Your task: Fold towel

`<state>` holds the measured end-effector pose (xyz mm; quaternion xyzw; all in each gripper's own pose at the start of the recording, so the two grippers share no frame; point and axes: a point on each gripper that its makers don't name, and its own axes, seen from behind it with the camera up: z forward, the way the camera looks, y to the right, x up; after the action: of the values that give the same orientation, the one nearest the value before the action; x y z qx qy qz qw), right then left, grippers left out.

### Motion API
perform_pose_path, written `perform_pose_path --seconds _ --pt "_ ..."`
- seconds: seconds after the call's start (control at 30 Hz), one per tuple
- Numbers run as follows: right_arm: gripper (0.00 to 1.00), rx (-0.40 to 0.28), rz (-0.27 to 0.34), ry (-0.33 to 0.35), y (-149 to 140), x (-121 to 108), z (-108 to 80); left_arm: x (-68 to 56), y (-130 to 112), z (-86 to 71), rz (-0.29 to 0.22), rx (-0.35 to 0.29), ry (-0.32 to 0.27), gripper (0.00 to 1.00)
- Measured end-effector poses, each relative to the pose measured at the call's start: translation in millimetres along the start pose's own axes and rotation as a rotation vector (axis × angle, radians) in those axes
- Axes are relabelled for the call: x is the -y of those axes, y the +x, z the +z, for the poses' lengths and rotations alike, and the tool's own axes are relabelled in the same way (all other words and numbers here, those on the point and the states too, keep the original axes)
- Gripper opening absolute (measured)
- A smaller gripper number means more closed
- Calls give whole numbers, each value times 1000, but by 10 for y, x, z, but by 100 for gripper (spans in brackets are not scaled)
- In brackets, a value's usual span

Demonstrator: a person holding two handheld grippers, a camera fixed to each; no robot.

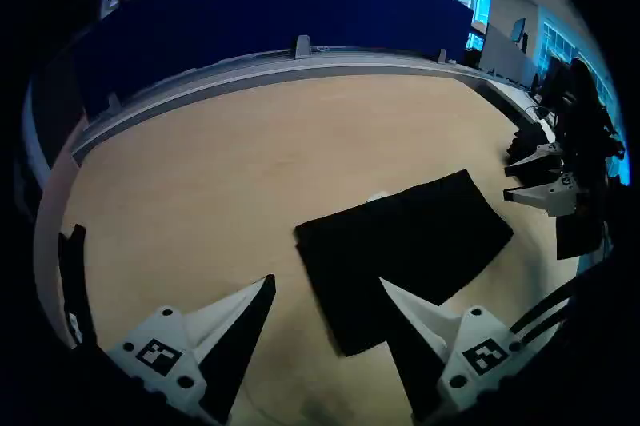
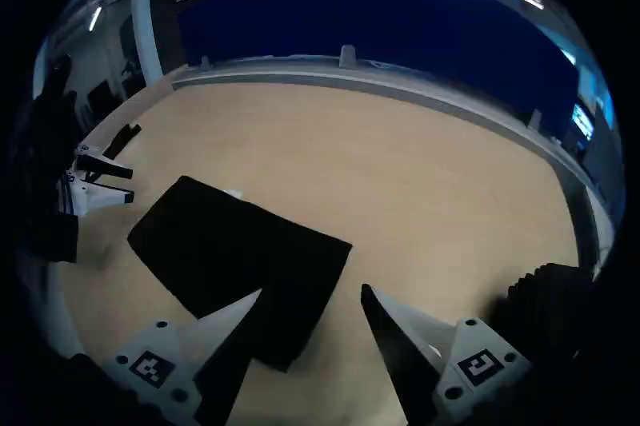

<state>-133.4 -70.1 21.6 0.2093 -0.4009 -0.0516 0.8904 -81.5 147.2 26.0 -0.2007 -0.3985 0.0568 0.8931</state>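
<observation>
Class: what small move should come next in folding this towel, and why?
Probably lower the left gripper to the near edge of the towel and pinch it: it and the right gripper are open and empty, and the towel lies flat on the table.

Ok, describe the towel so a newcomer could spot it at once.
Find the long blue partition behind the pale wooden table. On it lies the towel, a flat rectangle. It is black cloth with a white scrap at its far edge, dark against light wood.
</observation>
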Motion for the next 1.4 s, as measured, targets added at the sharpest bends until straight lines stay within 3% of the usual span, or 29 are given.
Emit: perform_pose_path --seconds 0.8,1.4 --pt "85 36 -35 12 -513 192 -311 49 -531 -581 -48 2 66 85" --pt "80 105 -150 61 -771 324 -165 205 -885 -1015 -138 -6 138 85"
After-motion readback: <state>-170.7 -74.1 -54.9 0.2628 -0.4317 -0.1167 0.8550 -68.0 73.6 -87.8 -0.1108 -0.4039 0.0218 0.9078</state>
